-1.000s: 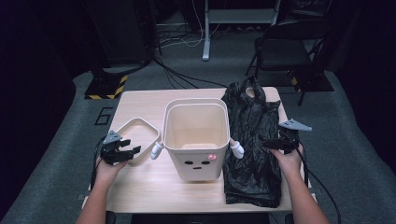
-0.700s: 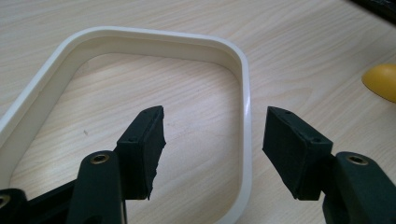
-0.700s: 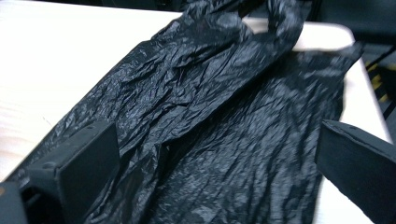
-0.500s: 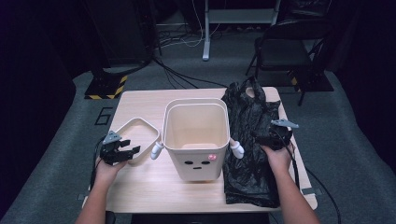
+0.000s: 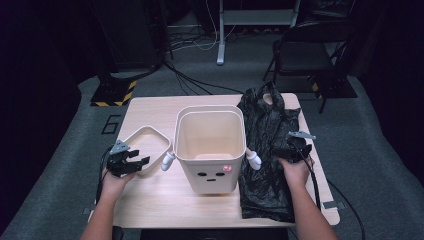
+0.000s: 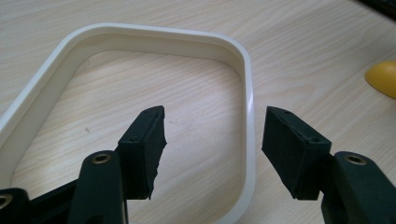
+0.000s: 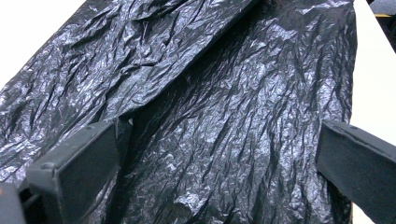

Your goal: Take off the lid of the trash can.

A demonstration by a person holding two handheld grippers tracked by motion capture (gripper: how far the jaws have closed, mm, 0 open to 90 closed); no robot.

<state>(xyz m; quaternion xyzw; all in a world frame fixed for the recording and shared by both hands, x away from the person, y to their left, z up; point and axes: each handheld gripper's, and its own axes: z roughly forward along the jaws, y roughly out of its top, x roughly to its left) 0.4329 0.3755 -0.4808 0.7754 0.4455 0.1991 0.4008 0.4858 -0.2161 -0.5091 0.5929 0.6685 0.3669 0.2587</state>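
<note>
A cream frame-like rim, open in the middle so that the wooden table is seen through it, is straddled by the left gripper: one side of the rim passes between the two black fingers, which are spread apart and press on nothing. From the left gripper view the rest of the rim loops away beyond and to the left of the fingertips, and a yellow rounded object is seen at the right edge, well apart from the right finger. In the high view the left gripper is held low at the near corner of the rim, just beside the cream bin, whose small white arm-like knob sticks out close beyond the fingertips. The right gripper is held over the black plastic bag, which is spread crumpled and flat on the table; its fingers are wide apart, with the bag's wrinkled surface lying between and beyond them, and whether the tips touch the plastic cannot be told. In the high view the right gripper is seen on the bag, which stretches both ahead of and behind the fingertips, just beside the bin's other side.
</note>
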